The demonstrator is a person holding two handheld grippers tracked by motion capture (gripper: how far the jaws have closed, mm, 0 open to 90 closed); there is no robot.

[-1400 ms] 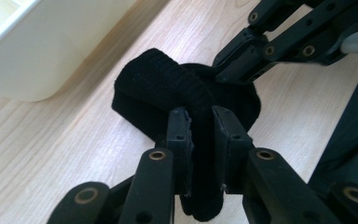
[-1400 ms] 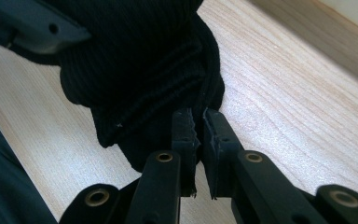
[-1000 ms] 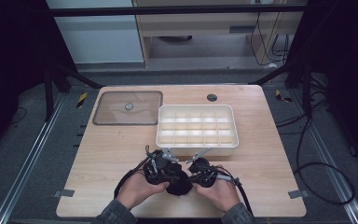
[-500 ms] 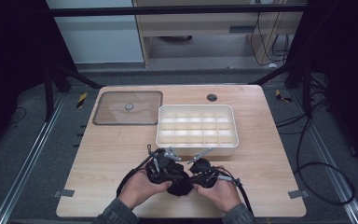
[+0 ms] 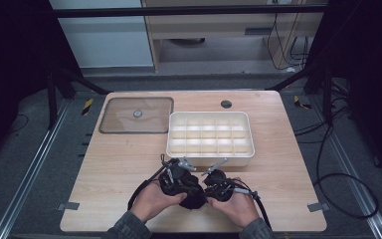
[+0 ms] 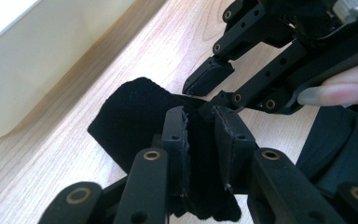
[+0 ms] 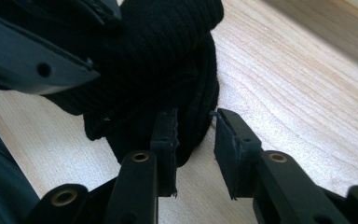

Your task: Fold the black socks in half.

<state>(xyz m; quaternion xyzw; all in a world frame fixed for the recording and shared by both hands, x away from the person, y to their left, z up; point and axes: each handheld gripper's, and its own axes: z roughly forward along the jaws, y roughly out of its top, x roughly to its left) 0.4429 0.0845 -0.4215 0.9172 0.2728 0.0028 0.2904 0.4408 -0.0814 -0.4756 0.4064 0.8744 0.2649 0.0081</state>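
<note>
A black knitted cloth (image 5: pixel 192 198) lies bunched on the wooden table near its front edge, between the person's two hands. My left gripper (image 6: pixel 200 135) is shut on a fold of that cloth (image 6: pixel 135 116). My right gripper (image 7: pixel 196 140) has just been opening. An edge of the cloth (image 7: pixel 168 56) lies between its jaws against the left pad, and a gap shows at the right pad. In the high view the left gripper (image 5: pixel 176 172) and the right gripper (image 5: pixel 216 175) meet tip to tip over the cloth. The right gripper (image 6: pixel 216 88) also shows close ahead in the left gripper view.
A cream tray (image 5: pixel 209 154) with several small compartments stands just beyond the grippers. A clear brownish lid (image 5: pixel 136 114) with a small knob lies at the back left. A small dark disc (image 5: pixel 226 104) sits near the far edge. Cables trail from both grippers towards the front edge.
Both hands stay near the front edge with the cloth between them. The left hand has shifted slightly. The tray and lid have not moved.
</note>
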